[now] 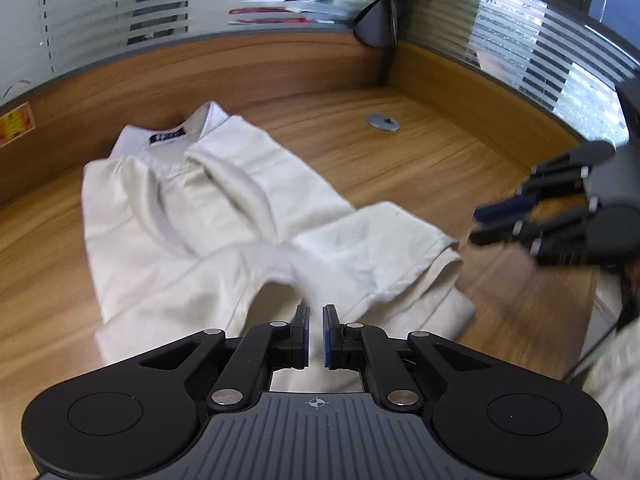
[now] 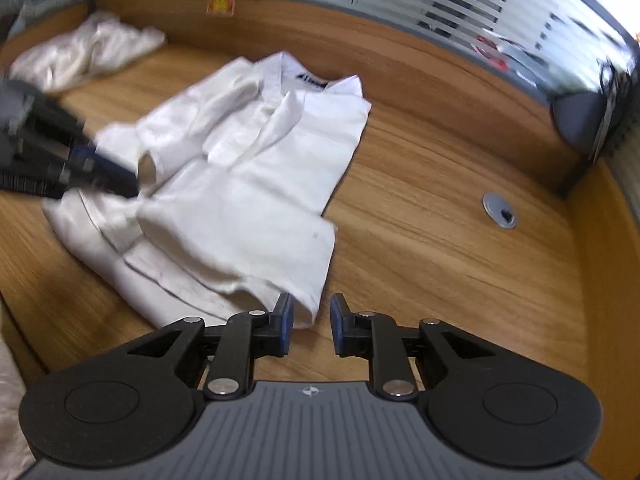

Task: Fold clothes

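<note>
Left gripper (image 1: 316, 316): we see it nearly closed, empty.
Right gripper (image 2: 311, 312): parted, empty.
Risk: polo shirt's (image 1: 224, 216) loose folds may spring apart.

A white shirt (image 1: 224, 216) is seen lying partly folded on the wooden bench (image 1: 400, 168), collar toward the far wall. The left tool (image 1: 316, 320) is held above its near edge, pads nearly together with nothing between them. The right tool (image 1: 476, 224) is seen blurred at the right, beside a sleeve.
</note>
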